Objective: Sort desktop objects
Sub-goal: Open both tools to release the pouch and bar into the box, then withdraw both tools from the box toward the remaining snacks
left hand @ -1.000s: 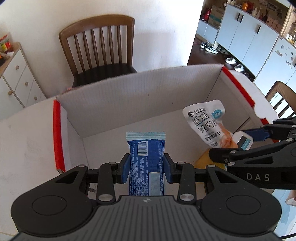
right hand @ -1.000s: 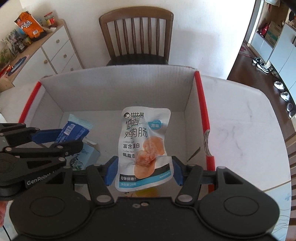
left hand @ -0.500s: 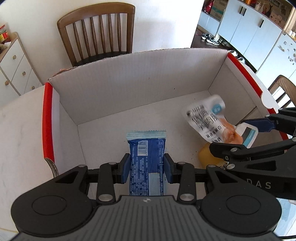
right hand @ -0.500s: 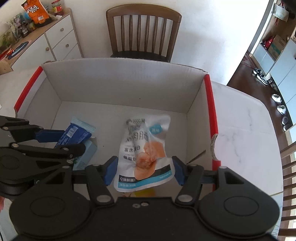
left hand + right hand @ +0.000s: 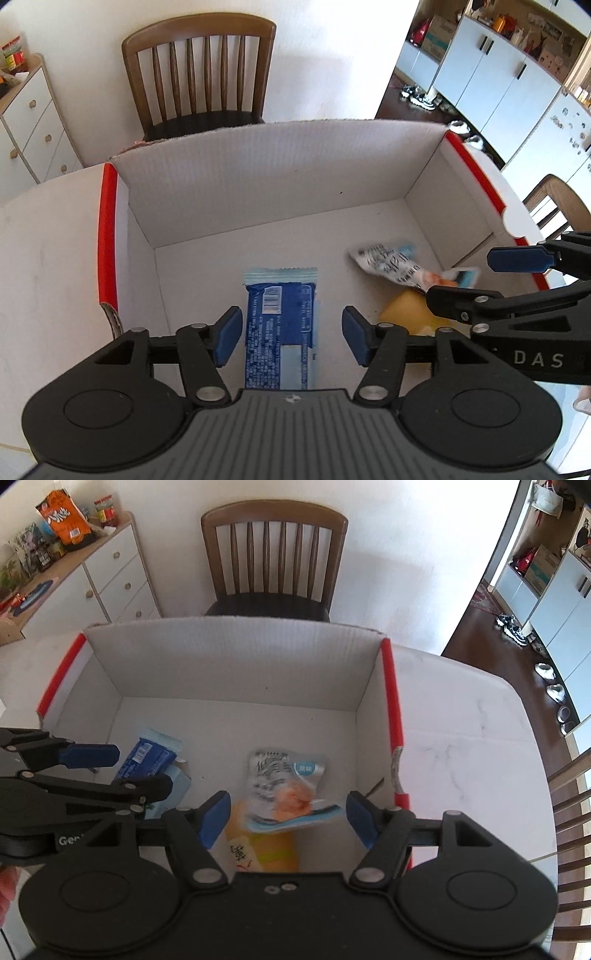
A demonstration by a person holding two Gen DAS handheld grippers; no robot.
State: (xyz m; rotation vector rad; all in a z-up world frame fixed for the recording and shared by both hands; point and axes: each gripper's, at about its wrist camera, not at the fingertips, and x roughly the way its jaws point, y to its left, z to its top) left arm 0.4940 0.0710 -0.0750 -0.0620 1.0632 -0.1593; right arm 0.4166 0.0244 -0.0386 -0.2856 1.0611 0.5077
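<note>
Carton (image 5: 258, 192): two packets released
My left gripper (image 5: 288, 334) and right gripper (image 5: 286, 818) are opening, pads clear; blue wrapper (image 5: 280, 332) at 6 o'clock; only my right view shows the sideboard's orange bag (image 5: 64, 517).

A white marbled surface (image 5: 461, 746) carries an open white cardboard box (image 5: 236, 657) with red-edged side walls. On the box floor lie a blue snack bar (image 5: 280, 325), a white sausage pouch (image 5: 288, 786) resting partly on a yellow packet (image 5: 266, 849), and a pale blue carton (image 5: 173, 786) under the bar. The surface beside the box shows bare on both sides.
</note>
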